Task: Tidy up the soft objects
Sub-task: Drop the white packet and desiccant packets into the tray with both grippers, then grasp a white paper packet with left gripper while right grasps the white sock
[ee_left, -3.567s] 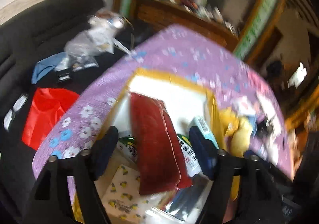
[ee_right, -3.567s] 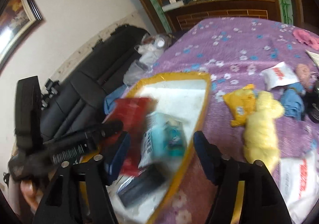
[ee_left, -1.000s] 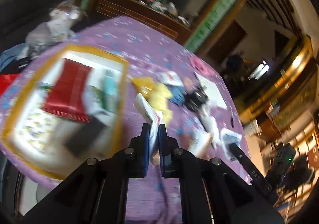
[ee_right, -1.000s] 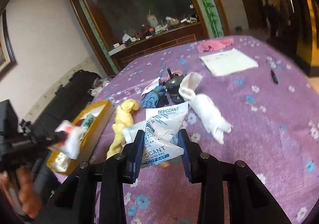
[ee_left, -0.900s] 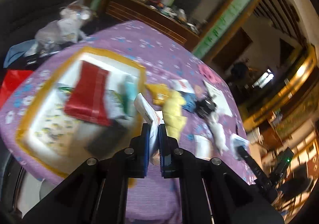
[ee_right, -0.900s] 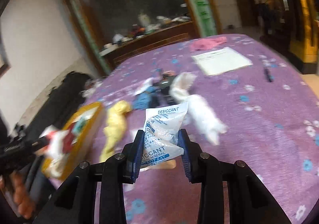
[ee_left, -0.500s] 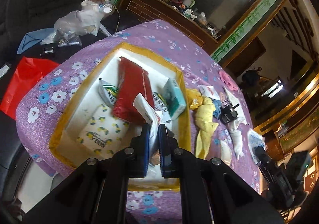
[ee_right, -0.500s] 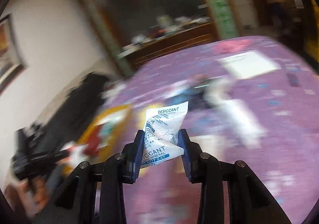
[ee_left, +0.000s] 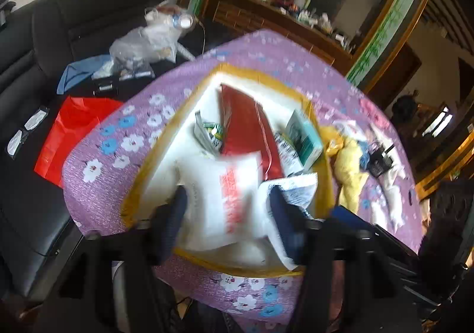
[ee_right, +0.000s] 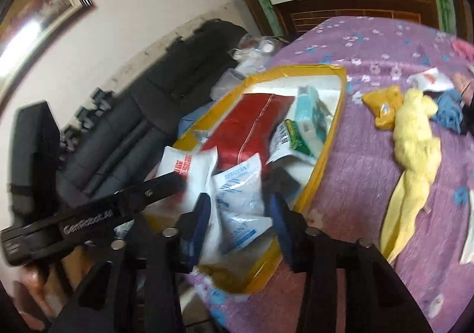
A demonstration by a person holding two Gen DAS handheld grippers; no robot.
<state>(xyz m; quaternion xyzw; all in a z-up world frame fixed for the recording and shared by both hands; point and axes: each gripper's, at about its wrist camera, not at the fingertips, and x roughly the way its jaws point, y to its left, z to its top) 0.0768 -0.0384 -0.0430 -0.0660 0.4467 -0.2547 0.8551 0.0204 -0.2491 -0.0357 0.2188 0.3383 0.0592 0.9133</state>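
A yellow-rimmed white box sits on the purple flowered table. It holds a red pouch, a teal packet and other packs. My left gripper is open over the box's near end, with a white red-printed packet loose between its fingers. My right gripper is open above a white desiccant bag lying in the box. A yellow cloth lies on the table outside.
A black sofa with a red bag and clear plastic bag stands left of the table. A yellow pouch, blue cloth and white packet lie beyond the yellow cloth.
Both grippers moved over the box and opened. The white packet left the left gripper's grasp and the desiccant bag left the right gripper's; both now lie in the box.
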